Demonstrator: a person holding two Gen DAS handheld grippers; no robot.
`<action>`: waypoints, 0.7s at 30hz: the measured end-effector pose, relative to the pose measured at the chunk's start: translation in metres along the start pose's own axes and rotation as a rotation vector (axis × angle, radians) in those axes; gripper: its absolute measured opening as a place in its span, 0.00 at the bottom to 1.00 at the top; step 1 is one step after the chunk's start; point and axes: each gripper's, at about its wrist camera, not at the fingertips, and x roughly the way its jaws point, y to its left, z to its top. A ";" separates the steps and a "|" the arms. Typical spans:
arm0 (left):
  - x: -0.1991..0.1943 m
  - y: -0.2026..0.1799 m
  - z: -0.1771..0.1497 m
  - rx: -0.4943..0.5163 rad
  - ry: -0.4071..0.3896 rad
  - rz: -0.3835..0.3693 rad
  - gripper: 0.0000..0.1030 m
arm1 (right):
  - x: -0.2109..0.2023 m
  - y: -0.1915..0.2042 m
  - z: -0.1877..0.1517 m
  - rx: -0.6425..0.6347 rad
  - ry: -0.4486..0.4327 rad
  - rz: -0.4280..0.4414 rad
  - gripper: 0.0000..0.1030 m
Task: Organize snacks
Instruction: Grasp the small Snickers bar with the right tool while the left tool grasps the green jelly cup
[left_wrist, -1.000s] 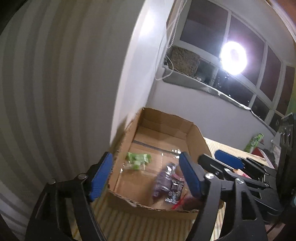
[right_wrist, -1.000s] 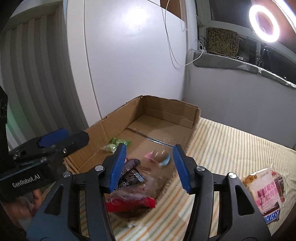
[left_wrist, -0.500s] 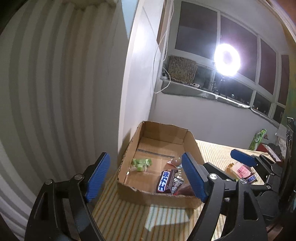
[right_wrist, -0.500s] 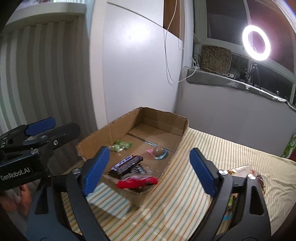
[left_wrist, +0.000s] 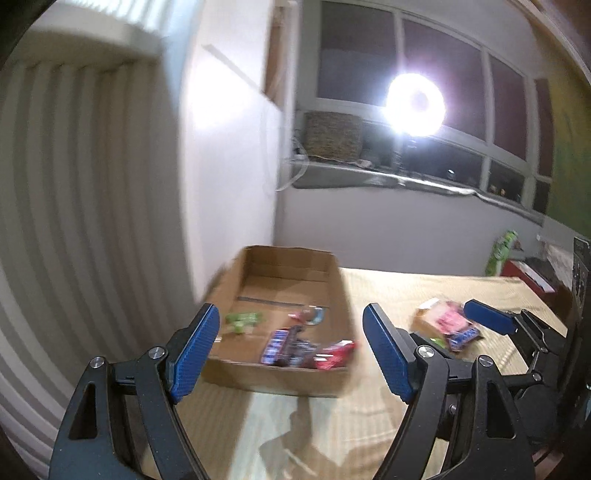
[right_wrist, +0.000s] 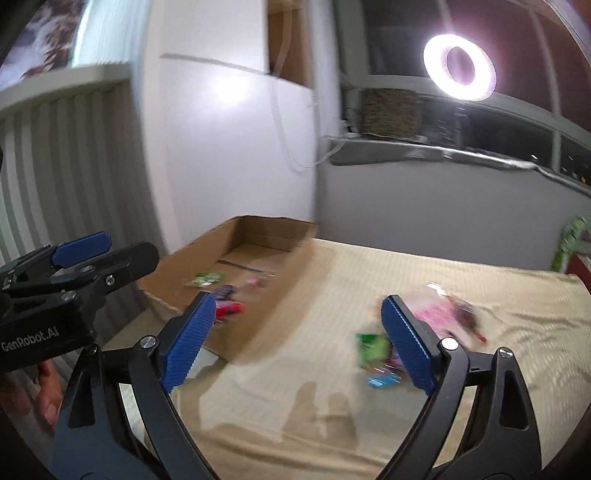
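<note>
Several snacks already lie in the cardboard box (left_wrist: 280, 354) at the tabletop's left edge. Both my left gripper (left_wrist: 290, 350) and right gripper (right_wrist: 297, 339) are wide open and empty. The pink packet (right_wrist: 439, 317) and small candies (right_wrist: 373, 354) wait outside.

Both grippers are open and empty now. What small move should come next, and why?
Probably lower the right gripper toward the snack packets on the tablecloth: they still lie outside the cardboard box, and its open jaws already point near them.
</note>
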 end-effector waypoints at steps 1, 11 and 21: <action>0.002 -0.011 0.000 0.019 0.003 -0.015 0.77 | -0.004 -0.009 -0.002 0.014 -0.001 -0.014 0.91; 0.012 -0.096 -0.016 0.192 0.014 -0.142 0.78 | -0.048 -0.091 -0.028 0.142 0.004 -0.177 0.91; 0.004 -0.095 -0.019 0.192 0.023 -0.160 0.78 | -0.052 -0.084 -0.028 0.117 0.024 -0.189 0.91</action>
